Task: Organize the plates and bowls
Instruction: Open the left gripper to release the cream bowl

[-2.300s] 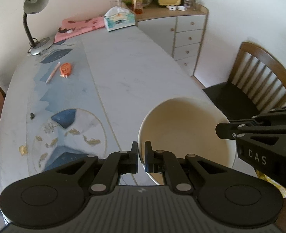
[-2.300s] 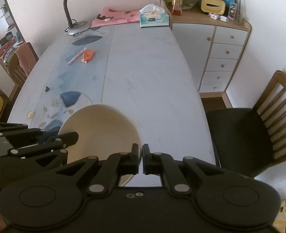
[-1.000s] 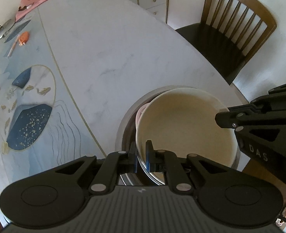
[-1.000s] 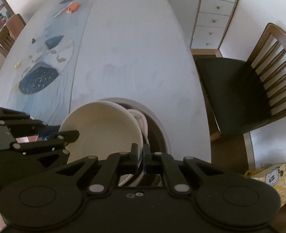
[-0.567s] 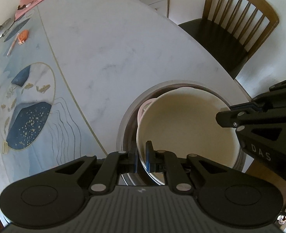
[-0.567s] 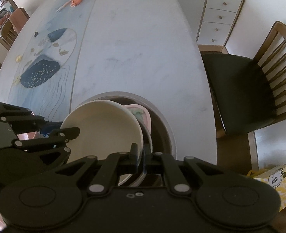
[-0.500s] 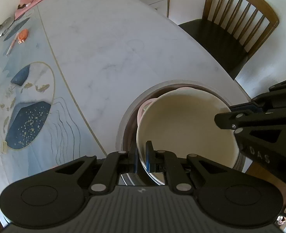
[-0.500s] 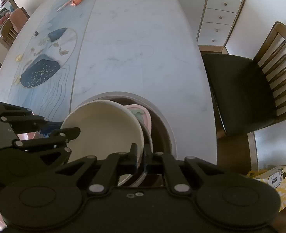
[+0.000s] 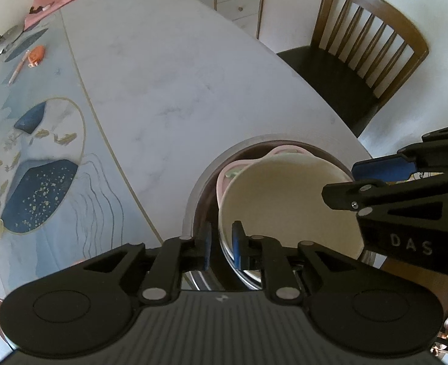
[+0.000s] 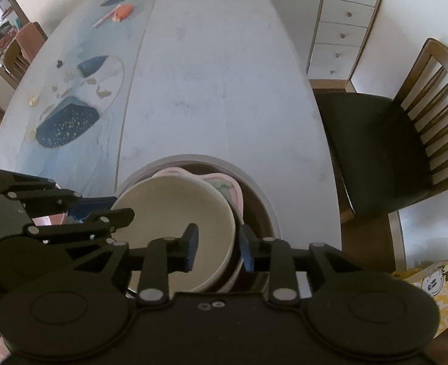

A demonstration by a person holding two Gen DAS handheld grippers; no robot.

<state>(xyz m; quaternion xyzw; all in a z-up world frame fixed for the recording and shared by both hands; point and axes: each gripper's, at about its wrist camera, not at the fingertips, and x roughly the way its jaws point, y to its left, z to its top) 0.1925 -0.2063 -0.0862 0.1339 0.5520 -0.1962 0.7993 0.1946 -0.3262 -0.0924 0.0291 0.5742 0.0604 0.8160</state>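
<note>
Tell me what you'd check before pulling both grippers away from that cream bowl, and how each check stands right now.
1. Cream bowl nested in the stack inside the big metal bowl: ok.
2. Left gripper jaws opening, rim between them: pads clear of it, ok.
3. Right gripper jaws opening, rim between them: ok.
4. Bowl level: not ok, it leans on the pink dish.
5. Stack steady once released: cannot tell.

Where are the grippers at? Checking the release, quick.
Left gripper: opening, bowl rim between its pads, unpressed.
Right gripper: opening, bowl rim between, released.
</note>
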